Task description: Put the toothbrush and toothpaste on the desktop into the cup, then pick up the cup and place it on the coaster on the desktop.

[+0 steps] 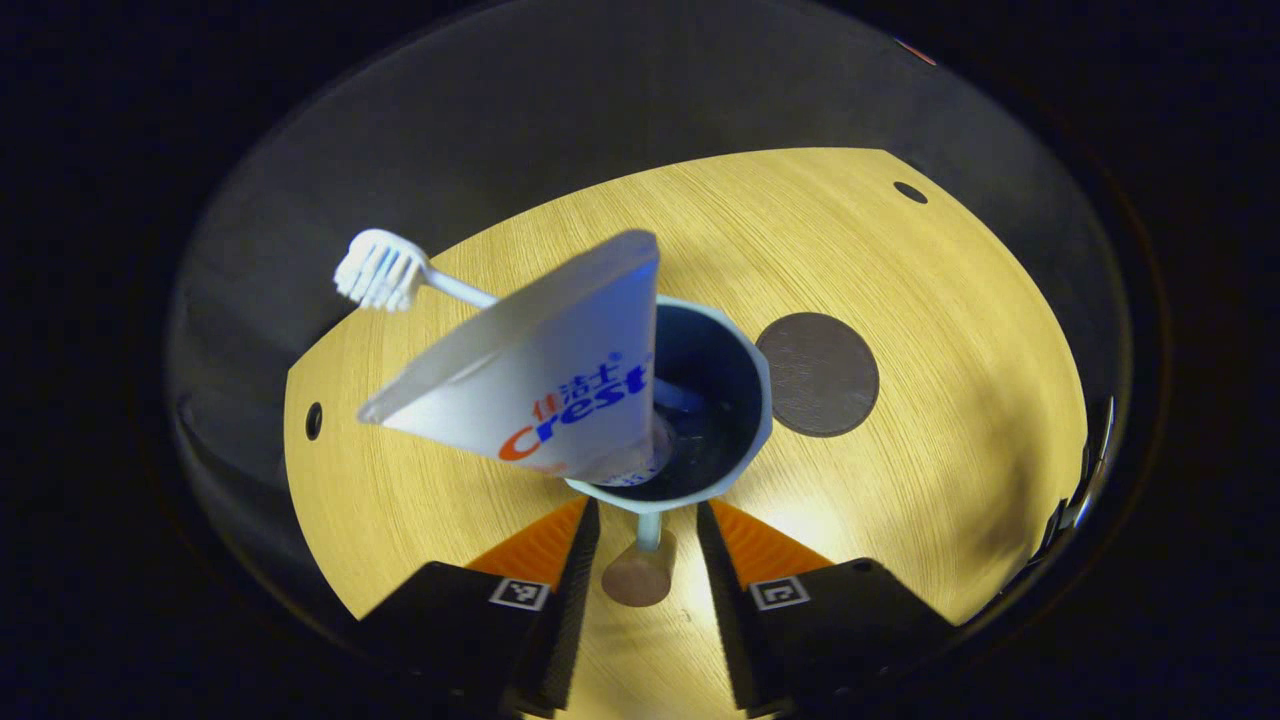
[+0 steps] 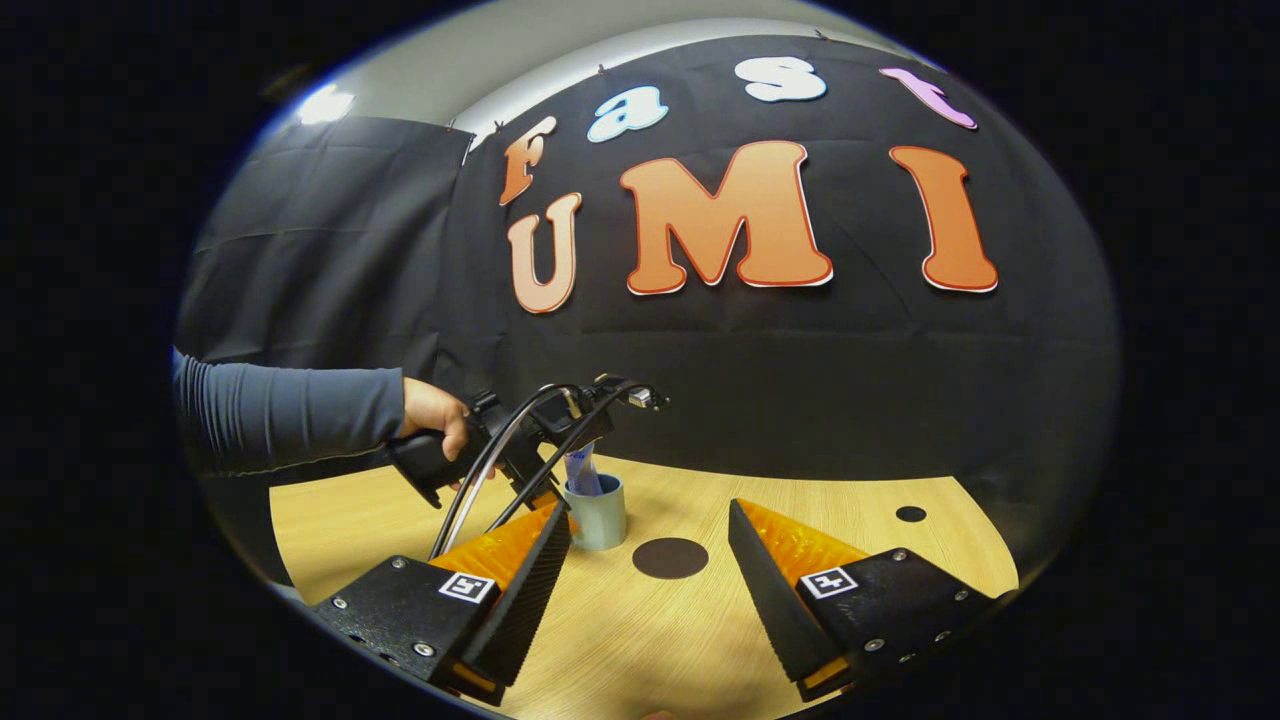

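Left gripper (image 1: pixel 648 545) looks down from above the pale blue-grey plastic cup (image 1: pixel 745 410), dark inside with a faceted rim. Jaws apart, straddling the cup's thin handle stub and its round wooden-looking knob (image 1: pixel 638 575); no contact visible on either side, so nothing clamped yet.

Both items already in the cup: white-and-blue toothpaste tube (image 1: pixel 540 375), flat crimped end up and fanning wide, cap end down in the cup; white plastic toothbrush (image 1: pixel 385 270), bristle head up, leaning out to the far left behind the tube. The tall load leans to one side, so my guess is the cup needs lifting level or it tips.

Dark round matte coaster (image 1: pixel 817 374) lies flat on the light wood-grain desktop (image 1: pixel 950 330), just right of the cup, not touching. Short hop.

In the right gripper view, the right gripper (image 2: pixel 650 570) is parked near, low over the desktop, fingers wide apart, holding nothing. Farther off a person's hand (image 2: pixel 437 415) in a dark blue-grey sleeve (image 2: pixel 290 415) holds the other gripper over the cup, black cables looping from it.

Judgement: loading done, step in hand is gripping the handle. Thin handle, smooth plastic — a pinch there could let the cup swing.
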{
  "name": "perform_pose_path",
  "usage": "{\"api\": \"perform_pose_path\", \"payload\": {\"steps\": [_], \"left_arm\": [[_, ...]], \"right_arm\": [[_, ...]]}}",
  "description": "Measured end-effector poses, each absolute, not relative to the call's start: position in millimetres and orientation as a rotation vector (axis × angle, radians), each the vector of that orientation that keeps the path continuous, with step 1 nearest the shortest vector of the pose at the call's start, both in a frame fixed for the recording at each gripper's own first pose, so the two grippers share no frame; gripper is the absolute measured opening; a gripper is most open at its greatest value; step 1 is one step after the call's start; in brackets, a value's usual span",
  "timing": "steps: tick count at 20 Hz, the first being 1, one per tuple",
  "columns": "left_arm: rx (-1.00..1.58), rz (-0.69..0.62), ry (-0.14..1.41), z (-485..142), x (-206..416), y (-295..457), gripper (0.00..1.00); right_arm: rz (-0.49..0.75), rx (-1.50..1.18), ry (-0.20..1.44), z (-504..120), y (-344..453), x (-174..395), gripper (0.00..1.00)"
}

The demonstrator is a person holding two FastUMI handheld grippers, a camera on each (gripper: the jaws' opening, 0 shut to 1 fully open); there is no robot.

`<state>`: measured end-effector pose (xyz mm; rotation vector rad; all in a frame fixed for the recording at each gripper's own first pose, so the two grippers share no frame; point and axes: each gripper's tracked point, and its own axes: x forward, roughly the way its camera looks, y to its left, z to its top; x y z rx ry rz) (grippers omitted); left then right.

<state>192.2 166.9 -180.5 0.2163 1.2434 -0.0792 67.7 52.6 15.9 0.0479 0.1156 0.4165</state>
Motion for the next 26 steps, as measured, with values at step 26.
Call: {"api": "perform_pose_path", "payload": {"steps": [26], "left_arm": [[0.075,-0.095,1.084,-171.6,183.8,170.4,0.21]], "right_arm": [[0.26,0.123,0.094,27.5,-32.6,39.2,0.96]]}}
